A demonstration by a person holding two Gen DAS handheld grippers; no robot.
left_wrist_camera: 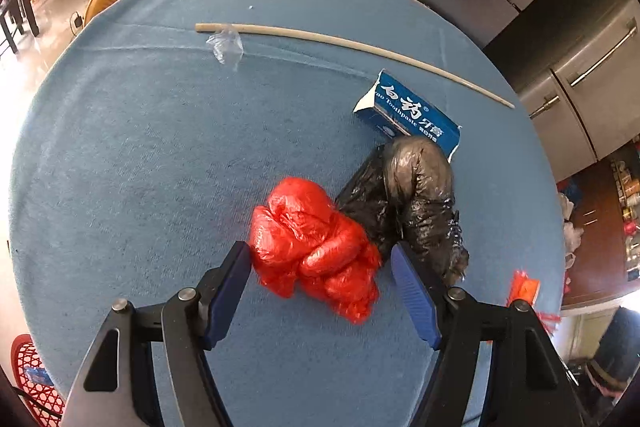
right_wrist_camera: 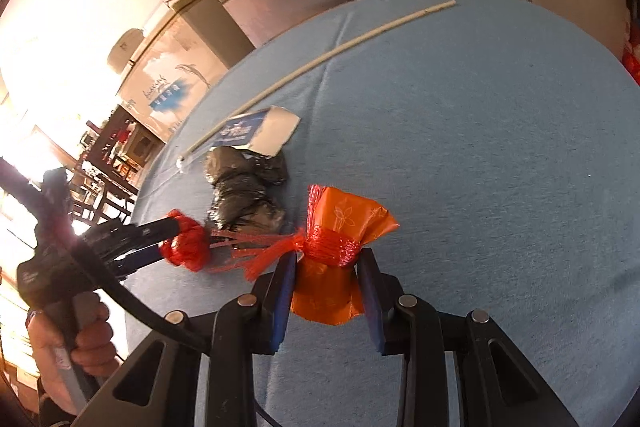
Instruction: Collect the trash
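A: Far left of the left wrist view, a red plastic lattice basket (left_wrist_camera: pixel 30 371) peeks in at eight o'clock, below the edge of the round surface covered in blue cloth (left_wrist_camera: pixel 140 155).

B: And on the cloth?

A: At eleven o'clock a scrap of clear crumpled plastic film (left_wrist_camera: pixel 225 43) sits touching a long, thin, pale stick (left_wrist_camera: pixel 352 45) that runs off toward two o'clock. In the centre lies a crumpled red plastic bag (left_wrist_camera: pixel 316 247), right between the tips of the left gripper (left_wrist_camera: pixel 320 267).

B: Pinched?

A: No. The blue-padded fingers (left_wrist_camera: pixel 412 297) stand spread; the left pad looks to brush the bag, the right one is clear of it. The bag rests on the cloth.

B: To its right?

A: A wadded black plastic bag (left_wrist_camera: pixel 408 195) pressed against the red one, and just beyond it at one o'clock a torn blue-and-white cardboard toothpaste box (left_wrist_camera: pixel 412 115).

B: The other view?

A: At eight o'clock a hand (right_wrist_camera: pixel 90 339) grips the left tool's handle. At centre the right gripper (right_wrist_camera: pixel 326 267) has its fingers (right_wrist_camera: pixel 284 291) clamped on an orange plastic wrapper bound with red mesh netting (right_wrist_camera: pixel 332 255), held just above the cloth, netting strands trailing toward nine o'clock.
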